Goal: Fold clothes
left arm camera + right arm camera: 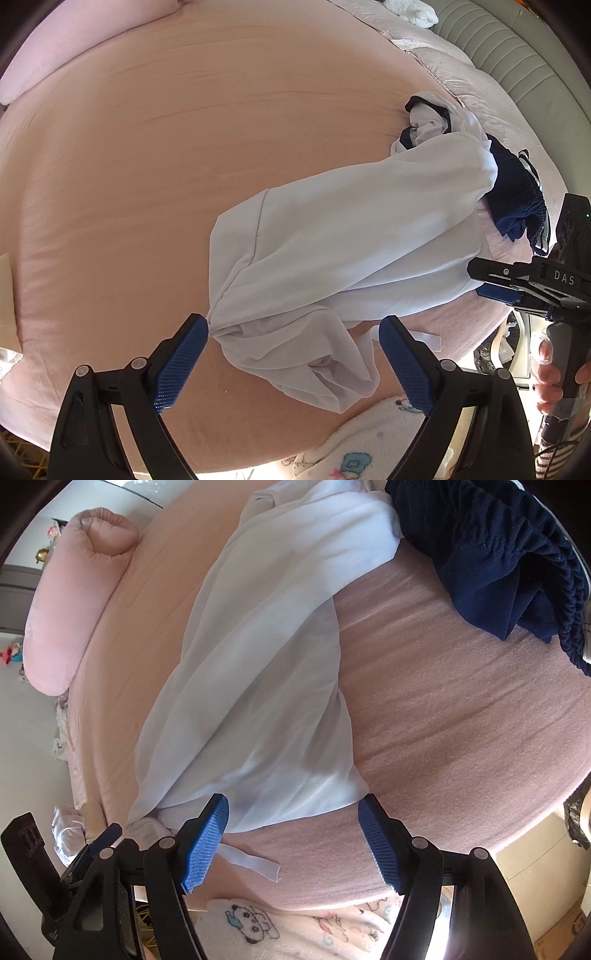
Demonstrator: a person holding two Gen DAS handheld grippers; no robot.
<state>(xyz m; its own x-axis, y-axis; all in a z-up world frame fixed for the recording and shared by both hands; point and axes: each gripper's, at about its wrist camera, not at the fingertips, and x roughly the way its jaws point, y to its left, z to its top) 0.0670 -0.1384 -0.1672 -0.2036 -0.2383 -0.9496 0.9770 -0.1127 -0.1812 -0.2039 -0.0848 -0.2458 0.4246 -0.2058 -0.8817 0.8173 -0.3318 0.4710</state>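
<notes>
Now the left gripper (293, 363) is hovering with its blue pads spread wide around the bunched near end of the white garment (343, 243), gripping nothing. Beside it, the right gripper (293, 843) is gaping equally wide at the garment's other corner. Both are poised over the pink bed (129, 155), where navy shorts (498, 554) are lying beyond.

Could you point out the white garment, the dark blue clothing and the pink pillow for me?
white garment (354, 236), left wrist view, middle of its body.
dark blue clothing (498, 554), right wrist view, gathered fabric.
pink pillow (66, 620), right wrist view, its side.
</notes>
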